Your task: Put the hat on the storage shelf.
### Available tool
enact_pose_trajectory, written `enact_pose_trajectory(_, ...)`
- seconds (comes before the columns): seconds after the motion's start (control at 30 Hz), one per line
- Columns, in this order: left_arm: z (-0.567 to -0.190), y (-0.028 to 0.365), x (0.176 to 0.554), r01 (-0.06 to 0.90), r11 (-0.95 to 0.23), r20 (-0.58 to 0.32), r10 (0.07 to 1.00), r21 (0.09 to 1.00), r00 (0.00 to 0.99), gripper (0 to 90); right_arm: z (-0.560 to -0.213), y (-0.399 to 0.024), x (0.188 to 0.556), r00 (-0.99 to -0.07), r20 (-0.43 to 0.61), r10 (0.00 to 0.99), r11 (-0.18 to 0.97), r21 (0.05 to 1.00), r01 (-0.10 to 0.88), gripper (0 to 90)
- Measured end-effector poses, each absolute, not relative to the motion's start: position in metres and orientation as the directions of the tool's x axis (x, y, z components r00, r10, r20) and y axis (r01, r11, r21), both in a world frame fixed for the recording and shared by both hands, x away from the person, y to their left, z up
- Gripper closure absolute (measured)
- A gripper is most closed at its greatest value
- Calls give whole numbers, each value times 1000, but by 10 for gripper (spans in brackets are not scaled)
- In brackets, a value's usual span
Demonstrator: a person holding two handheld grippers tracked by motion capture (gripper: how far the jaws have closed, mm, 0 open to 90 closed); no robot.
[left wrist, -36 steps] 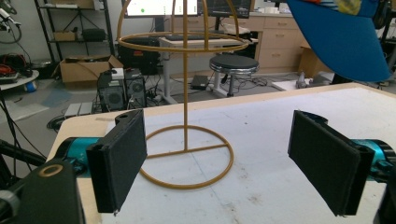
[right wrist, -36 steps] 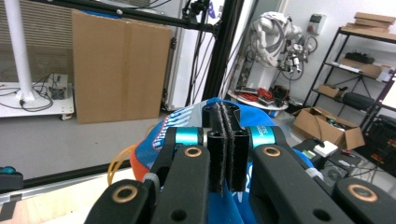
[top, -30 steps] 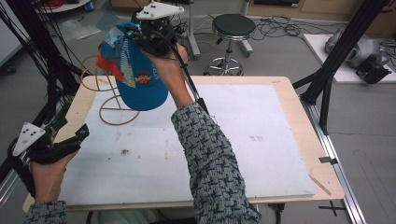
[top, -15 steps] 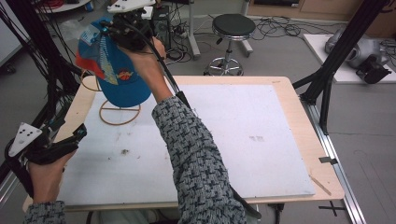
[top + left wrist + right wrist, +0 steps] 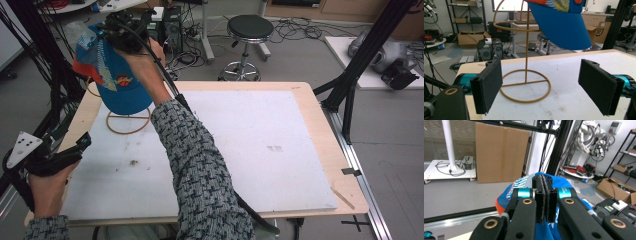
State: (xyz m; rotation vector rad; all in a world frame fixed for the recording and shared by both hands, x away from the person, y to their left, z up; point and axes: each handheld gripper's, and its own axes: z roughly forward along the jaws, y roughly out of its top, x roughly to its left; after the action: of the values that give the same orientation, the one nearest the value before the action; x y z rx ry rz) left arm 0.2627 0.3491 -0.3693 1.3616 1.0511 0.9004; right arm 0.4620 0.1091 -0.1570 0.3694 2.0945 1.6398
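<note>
A blue cap point(image 5: 120, 85) with an orange brim and a striped panel hangs in the air over the back left corner of the table point(image 5: 260, 150). My right gripper point(image 5: 111, 31) is shut on its top edge; in the right gripper view the jaws are pressed together point(image 5: 545, 195) with the cap point(image 5: 520, 184) bulging below them. A gold wire hat stand point(image 5: 128, 122) rises under the cap, and its upper hoops are partly hidden behind the cap. My left gripper point(image 5: 80, 147) sits low at the table's left edge, open, and faces the stand point(image 5: 526, 62) and the cap point(image 5: 561, 27) with nothing between its pads.
Black frame posts point(image 5: 350, 95) stand at the table's right edge, and cables hang at the left. A round stool point(image 5: 250, 27) is behind the table. The white mat has a few crumbs point(image 5: 133, 162) near the left gripper.
My right gripper has carried the cap leftward and a little farther back, so it now hangs over the stand's top. The left gripper has barely moved.
</note>
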Motion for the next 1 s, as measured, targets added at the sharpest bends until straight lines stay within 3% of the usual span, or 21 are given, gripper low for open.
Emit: enact_pose_trajectory(1.0,-369,353,262,83,38,-61,951,996,303,197,-189,156,493,-854,-118,507,344,936,74,895)
